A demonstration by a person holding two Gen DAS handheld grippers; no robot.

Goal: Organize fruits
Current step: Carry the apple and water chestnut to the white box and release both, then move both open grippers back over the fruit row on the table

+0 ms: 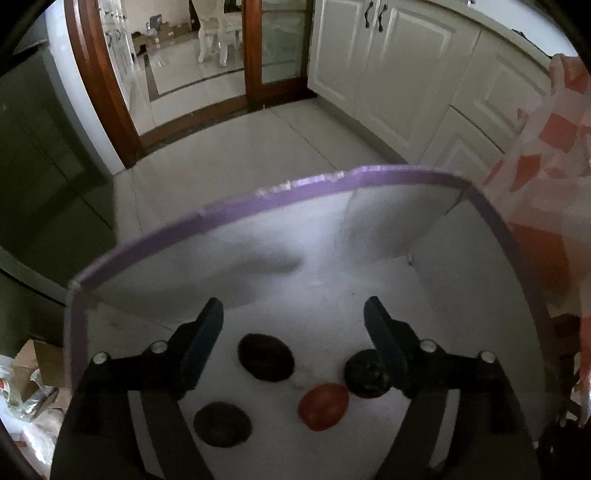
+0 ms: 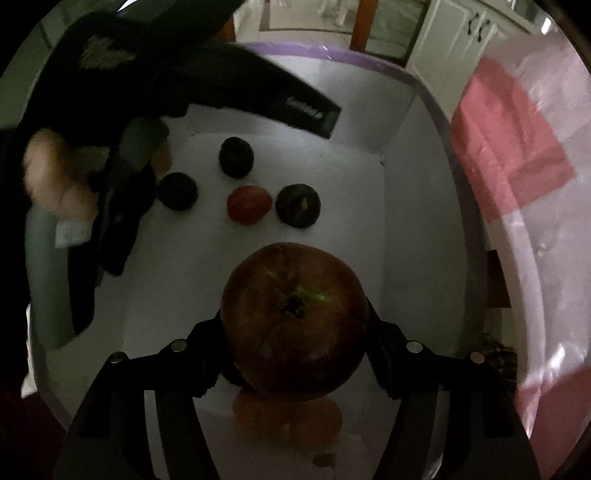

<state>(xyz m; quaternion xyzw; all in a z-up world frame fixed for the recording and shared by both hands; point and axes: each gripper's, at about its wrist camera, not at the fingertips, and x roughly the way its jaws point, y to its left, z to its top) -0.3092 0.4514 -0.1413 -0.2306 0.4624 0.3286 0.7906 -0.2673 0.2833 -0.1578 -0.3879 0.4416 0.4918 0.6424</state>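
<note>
This is a home kitchen. White panelled cabinet doors (image 1: pixel 399 74) with dark handles run along the right under a pale countertop, and glossy light tiles (image 1: pixel 258 147) cover the floor. At the far end a wood-framed glass door (image 1: pixel 280 48) opens onto another room holding a white chair (image 1: pixel 218 33).

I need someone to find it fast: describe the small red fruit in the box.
Look inside the white box with the purple rim. On its floor lie three dark round fruits and one small red fruit, beside the dark one nearest the right wall. It is the only bright red piece among them.
</note>
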